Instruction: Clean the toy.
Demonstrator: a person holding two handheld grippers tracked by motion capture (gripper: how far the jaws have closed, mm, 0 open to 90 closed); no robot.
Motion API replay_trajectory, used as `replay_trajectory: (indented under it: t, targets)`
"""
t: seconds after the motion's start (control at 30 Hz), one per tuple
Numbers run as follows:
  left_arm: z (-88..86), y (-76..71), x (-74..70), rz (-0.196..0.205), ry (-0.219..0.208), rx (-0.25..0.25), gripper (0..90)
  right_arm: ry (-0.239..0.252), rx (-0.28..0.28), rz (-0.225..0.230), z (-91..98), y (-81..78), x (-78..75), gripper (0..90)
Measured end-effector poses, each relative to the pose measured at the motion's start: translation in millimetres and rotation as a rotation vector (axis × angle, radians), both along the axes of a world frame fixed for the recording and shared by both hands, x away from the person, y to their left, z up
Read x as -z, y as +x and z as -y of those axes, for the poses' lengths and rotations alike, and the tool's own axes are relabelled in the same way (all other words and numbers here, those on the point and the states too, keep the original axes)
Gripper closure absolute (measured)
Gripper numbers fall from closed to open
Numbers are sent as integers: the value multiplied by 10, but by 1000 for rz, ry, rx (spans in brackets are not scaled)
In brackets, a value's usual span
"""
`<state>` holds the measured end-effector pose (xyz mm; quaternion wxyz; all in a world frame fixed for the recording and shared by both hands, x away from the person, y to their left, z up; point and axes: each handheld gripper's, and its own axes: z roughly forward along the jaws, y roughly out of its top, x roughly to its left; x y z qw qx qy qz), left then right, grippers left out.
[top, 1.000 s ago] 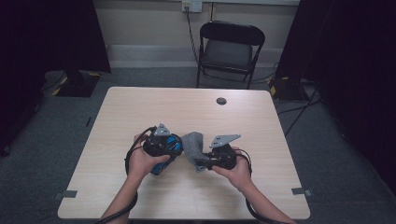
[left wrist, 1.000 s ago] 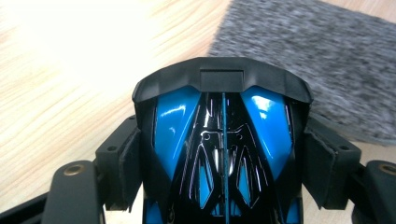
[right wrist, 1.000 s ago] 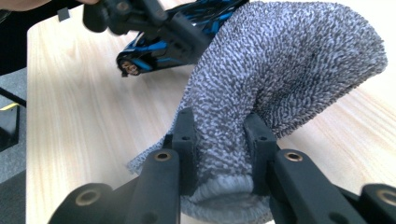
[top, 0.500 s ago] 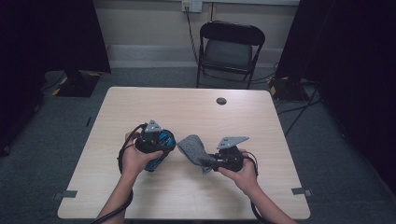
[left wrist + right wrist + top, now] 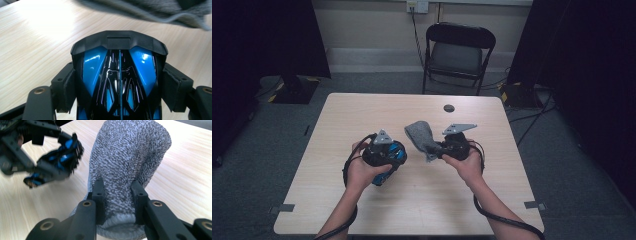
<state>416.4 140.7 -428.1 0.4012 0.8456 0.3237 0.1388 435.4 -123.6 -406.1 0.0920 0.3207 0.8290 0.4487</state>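
**Sock and toy car held apart over the surface**

The left gripper (image 5: 388,161) clamped a blue car (image 5: 119,80), tilted down toward the person. The right gripper (image 5: 435,148) pinched a grey sock (image 5: 127,162) near its cuff, toe raised toward the far edge. Both hands hovered mid-surface (image 5: 362,115), close together, with bare wood on all sides.

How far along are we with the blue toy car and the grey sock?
Both pickups look done: the left claw is clamped on the blue toy car, and the right claw is pinching the grey sock near its cuff. In the high view both are held above the table, side by side and apart. Bringing the two together is probably what remains.
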Motion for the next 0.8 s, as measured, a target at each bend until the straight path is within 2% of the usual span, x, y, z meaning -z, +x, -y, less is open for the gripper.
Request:
replay_trajectory:
  t: [0.23,0.37,0.43,0.6,0.8]
  targets:
    - [85,-30,12,-2,22,36,255,-14,-66,-21,-270,53,-6,710]
    - [85,-35,16,-7,24,35,256,-54,-106,-23,-377,26,25,710]
    - [73,-33,23,-13,17,32,255,-50,-114,-26,-389,14,40,709]
    - [46,-21,26,-3,31,26,255,-46,-131,-30,-388,-8,44,710]
    - [-12,-7,9,-2,21,6,256,-26,-155,-37,-337,-56,56,710]
